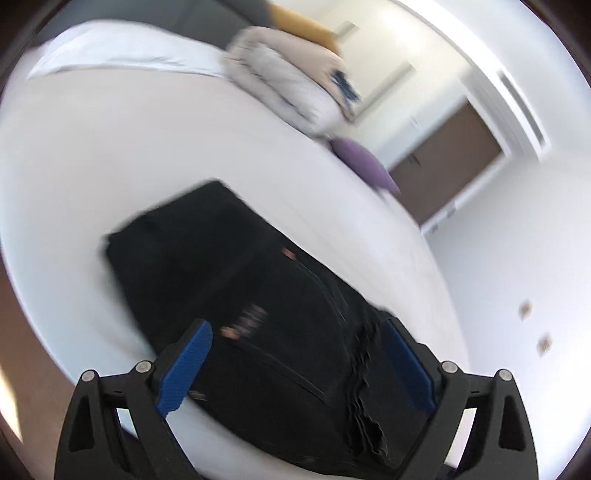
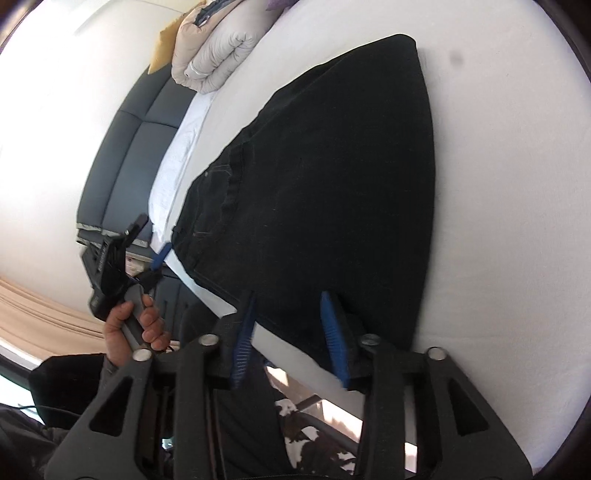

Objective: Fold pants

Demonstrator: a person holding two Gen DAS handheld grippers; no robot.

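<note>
Both my left gripper (image 1: pixel 295 365) and right gripper (image 2: pixel 291 336) hang open over the pants (image 2: pixel 332 177) just ahead on the bed (image 2: pixel 498 184); soft, limp denim, I'd pinch its near edge.

There is one pair of black pants (image 2: pixel 332 177) on one white bed (image 2: pixel 498 184). There are two grippers: the left gripper (image 1: pixel 295 332) and the right gripper (image 2: pixel 288 299). Far off sit one puffy beige blanket (image 1: pixel 291 77), one purple pillow (image 1: pixel 365 162) and one yellow pillow (image 1: pixel 306 26). One hand (image 2: pixel 129 325) shows.
</note>
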